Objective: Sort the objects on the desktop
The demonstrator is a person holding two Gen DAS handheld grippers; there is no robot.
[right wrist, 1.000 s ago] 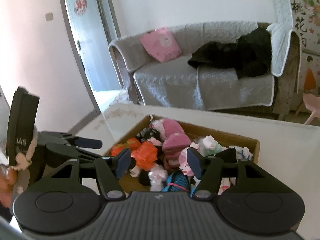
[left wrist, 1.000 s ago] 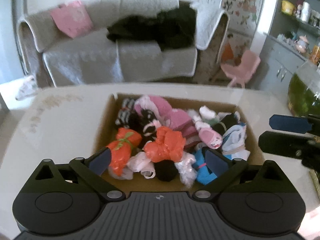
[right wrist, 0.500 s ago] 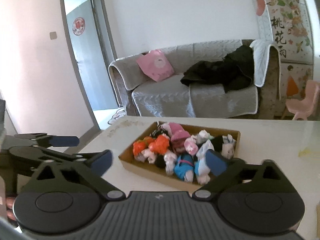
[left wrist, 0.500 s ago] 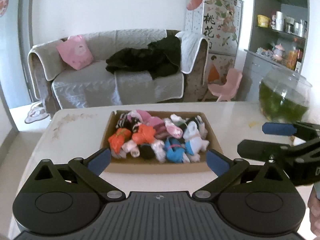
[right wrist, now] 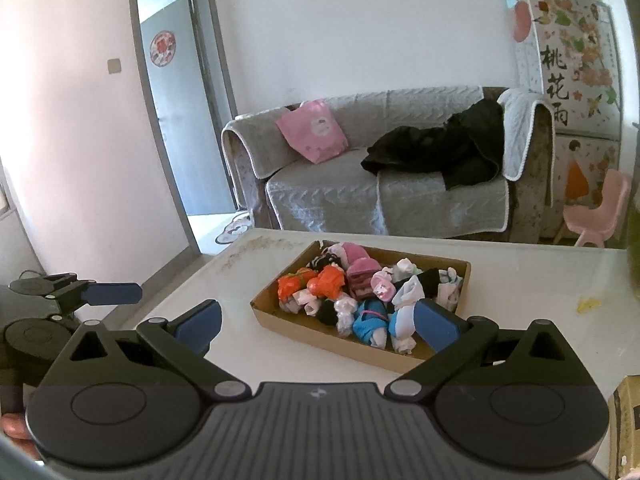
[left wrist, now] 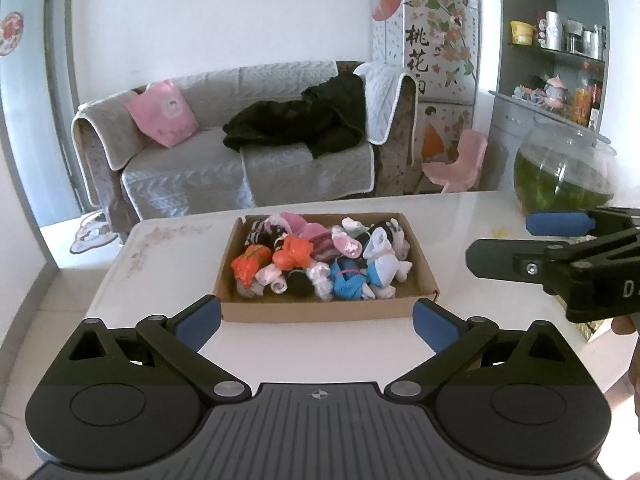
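A shallow cardboard box sits on the white table, full of rolled socks: orange, pink, white, blue and black ones. It also shows in the right wrist view. My left gripper is open and empty, held back above the table's near edge, in front of the box. My right gripper is open and empty, near the box's front right corner. The right gripper also shows in the left wrist view, and the left gripper in the right wrist view.
A glass fishbowl with green water stands at the table's right side. A small yellow scrap lies on the table right of the box. Another cardboard box is at the near right. A grey sofa and a pink chair stand behind the table.
Both grippers have pulled back and up from over the box, and their jaws have opened wider. The box now looks smaller and farther off. The socks have not moved.
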